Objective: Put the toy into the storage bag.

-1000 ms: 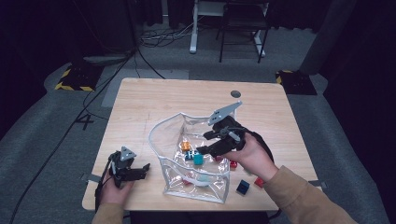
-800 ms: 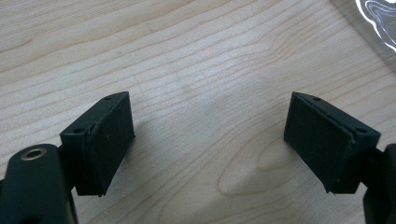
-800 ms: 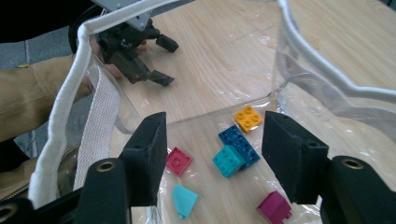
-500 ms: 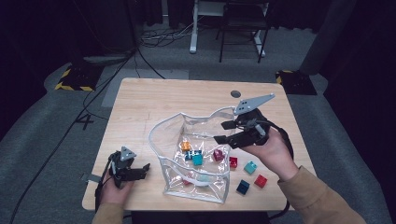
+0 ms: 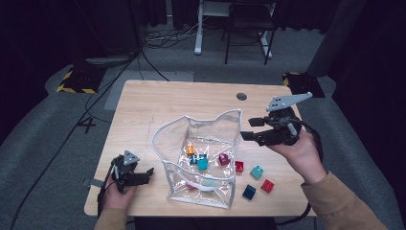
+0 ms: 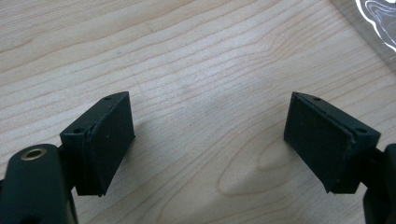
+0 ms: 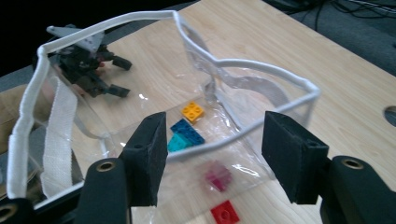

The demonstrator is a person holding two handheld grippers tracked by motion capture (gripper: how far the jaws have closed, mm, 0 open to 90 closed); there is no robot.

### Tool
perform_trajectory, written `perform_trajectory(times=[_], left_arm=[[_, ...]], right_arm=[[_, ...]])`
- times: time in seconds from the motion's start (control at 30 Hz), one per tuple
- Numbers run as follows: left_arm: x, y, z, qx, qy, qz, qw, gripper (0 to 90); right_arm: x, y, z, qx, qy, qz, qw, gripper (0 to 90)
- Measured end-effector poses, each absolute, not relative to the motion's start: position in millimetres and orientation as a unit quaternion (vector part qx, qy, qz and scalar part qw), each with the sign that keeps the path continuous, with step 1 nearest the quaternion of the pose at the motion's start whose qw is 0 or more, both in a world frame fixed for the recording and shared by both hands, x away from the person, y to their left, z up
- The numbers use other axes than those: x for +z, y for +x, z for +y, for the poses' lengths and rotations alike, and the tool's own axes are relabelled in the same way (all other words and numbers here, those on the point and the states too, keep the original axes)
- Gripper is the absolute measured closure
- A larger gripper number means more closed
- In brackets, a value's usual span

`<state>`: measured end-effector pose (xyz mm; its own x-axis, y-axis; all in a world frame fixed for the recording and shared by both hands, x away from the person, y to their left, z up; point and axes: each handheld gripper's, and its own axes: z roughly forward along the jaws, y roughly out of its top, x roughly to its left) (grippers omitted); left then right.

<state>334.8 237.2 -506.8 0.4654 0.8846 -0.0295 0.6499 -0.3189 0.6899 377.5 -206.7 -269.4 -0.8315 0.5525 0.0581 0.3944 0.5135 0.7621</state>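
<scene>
A clear plastic bag [image 5: 209, 122] with a white rim stands open in the middle of the wooden table [image 5: 158, 103]. Inside it lie an orange brick [image 5: 190, 149], a teal brick [image 5: 202, 164] and a magenta brick [image 5: 223, 158]. My right gripper [image 5: 248, 129] hovers just right of the bag's rim, open, with nothing between its fingers. In the right gripper view the rim [image 7: 261, 67], the orange brick [image 7: 193, 111] and the magenta brick [image 7: 218, 176] lie ahead of the right gripper [image 7: 215, 154]. My left gripper [image 5: 148, 175] rests open at the front left, over bare wood [image 6: 210, 135].
Loose bricks lie right of the bag: a red one [image 5: 239, 166], a teal one [image 5: 256, 171], another red [image 5: 267, 186] and a dark blue one [image 5: 248, 192]. A round cable hole [image 5: 242, 96] sits near the far edge. A chair and cables stand on the floor beyond.
My right gripper has drawn back from over the bag, moving right and a little up, uncovering the loose bricks beside it. The left gripper has stayed put.
</scene>
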Motion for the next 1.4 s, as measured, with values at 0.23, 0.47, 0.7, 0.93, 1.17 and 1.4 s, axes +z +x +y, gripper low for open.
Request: perform_trajectory(times=[0.23, 0.47, 0.7, 0.93, 1.17, 1.4], left_arm=[[-506.8, 334.8, 237.2, 0.180, 0.792, 0.485, 0.325, 16.3], [-506.8, 334.8, 237.2, 0.180, 0.792, 0.485, 0.325, 16.3], [-506.8, 334.8, 237.1, 0.180, 0.792, 0.485, 0.325, 16.3], [-506.8, 334.8, 237.2, 0.181, 0.792, 0.484, 0.325, 16.3], [-506.8, 334.8, 237.1, 0.181, 0.791, 0.485, 0.326, 16.3], [-506.8, 334.8, 237.2, 0.181, 0.792, 0.484, 0.325, 16.3]], right_arm=[[-265.6, 378.2, -233.1, 0.409, 0.296, 0.855, 0.116, 41.2], [-270.9, 380.7, -255.1, 0.404, 0.323, 0.846, 0.127, 41.2], [-275.4, 381.2, -276.2, 0.406, 0.346, 0.835, 0.137, 41.2], [-290.9, 378.8, -290.3, 0.403, 0.364, 0.830, 0.128, 40.8], [-327.2, 371.0, -297.4, 0.383, 0.380, 0.834, 0.114, 41.0], [-363.2, 367.7, -297.5, 0.359, 0.390, 0.842, 0.104, 41.1]])
